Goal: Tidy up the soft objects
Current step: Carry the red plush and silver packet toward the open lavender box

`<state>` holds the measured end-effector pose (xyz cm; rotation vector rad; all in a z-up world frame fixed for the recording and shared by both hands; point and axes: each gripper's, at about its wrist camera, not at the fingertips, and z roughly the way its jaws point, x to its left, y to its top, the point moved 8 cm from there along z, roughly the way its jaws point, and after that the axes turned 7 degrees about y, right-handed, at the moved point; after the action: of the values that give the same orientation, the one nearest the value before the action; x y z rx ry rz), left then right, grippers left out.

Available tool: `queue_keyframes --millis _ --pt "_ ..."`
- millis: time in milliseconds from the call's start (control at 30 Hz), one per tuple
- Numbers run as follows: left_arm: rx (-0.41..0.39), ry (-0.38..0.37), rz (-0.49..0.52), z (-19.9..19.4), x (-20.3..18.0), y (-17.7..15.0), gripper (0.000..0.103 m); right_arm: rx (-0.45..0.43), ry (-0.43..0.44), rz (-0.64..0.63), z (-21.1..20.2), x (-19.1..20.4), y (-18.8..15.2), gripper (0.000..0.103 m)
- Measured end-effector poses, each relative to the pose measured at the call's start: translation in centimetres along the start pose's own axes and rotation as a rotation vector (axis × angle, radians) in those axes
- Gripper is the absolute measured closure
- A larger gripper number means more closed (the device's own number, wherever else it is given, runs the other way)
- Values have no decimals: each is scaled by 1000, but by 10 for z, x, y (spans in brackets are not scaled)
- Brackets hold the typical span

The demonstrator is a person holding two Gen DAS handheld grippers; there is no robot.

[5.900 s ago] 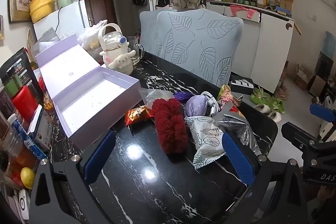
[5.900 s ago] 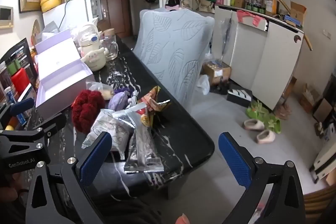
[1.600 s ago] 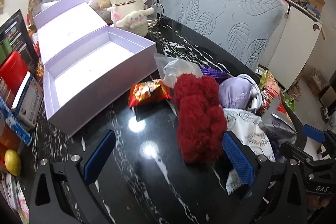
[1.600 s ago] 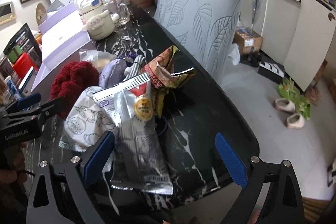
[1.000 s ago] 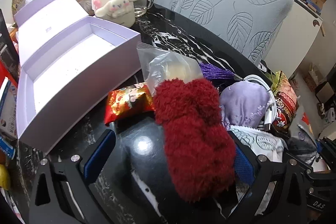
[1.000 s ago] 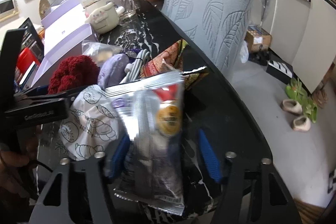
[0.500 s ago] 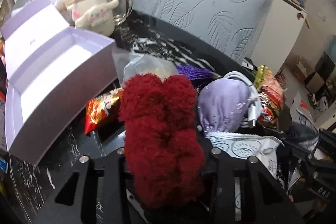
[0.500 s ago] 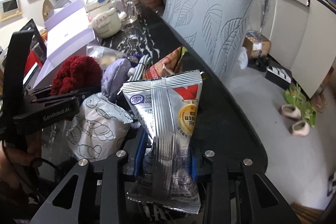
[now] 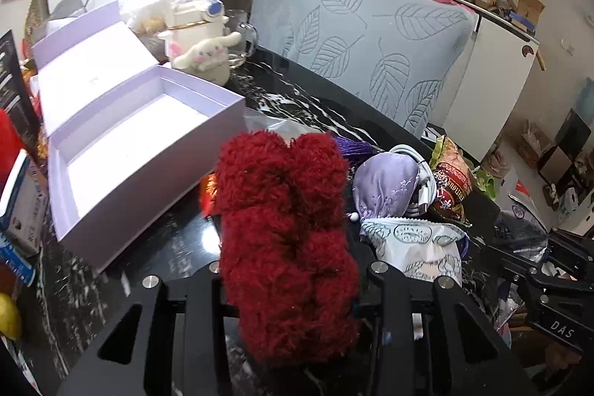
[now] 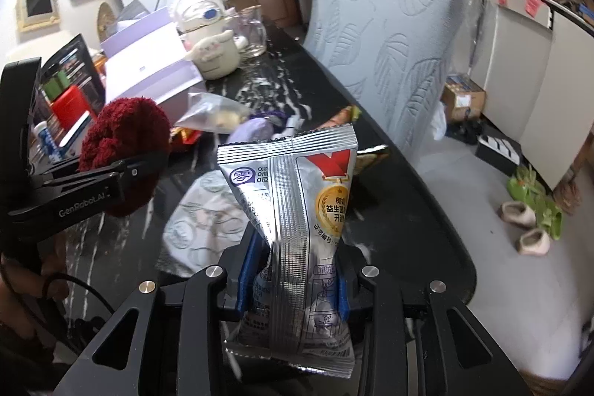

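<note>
My left gripper (image 9: 291, 288) is shut on a fluffy dark red soft object (image 9: 286, 229) and holds it above the black marble table (image 9: 297, 99); it also shows in the right wrist view (image 10: 124, 143). My right gripper (image 10: 293, 275) is shut on a silver foil snack packet (image 10: 297, 221), held upright above the table. An open lilac box (image 9: 137, 140) lies to the left, empty inside. A lilac satin pouch (image 9: 386, 184), a white patterned packet (image 9: 419, 244), a white cable (image 9: 421, 173) and a red-green snack bag (image 9: 451, 184) lie in a pile at right.
A white plush-covered kettle (image 9: 198, 32) and a glass mug (image 9: 243, 39) stand behind the box. A leaf-patterned chair (image 9: 371, 51) sits against the table's far side. Boxes and a red item (image 9: 7, 151) crowd the left edge. A clear bag (image 10: 215, 112) lies mid-table.
Both grippers closed from open: the left on the red soft object, the right on the silver packet. Both objects have been lifted off the table.
</note>
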<state>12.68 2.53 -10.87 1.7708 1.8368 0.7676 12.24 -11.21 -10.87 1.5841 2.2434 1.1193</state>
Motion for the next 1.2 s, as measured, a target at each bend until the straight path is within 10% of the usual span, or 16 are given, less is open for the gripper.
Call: queue_keyframes --millis 1200 --pt "-150 174 -162 -98 104 -25 67 -50 304 -304 12 162 30 69"
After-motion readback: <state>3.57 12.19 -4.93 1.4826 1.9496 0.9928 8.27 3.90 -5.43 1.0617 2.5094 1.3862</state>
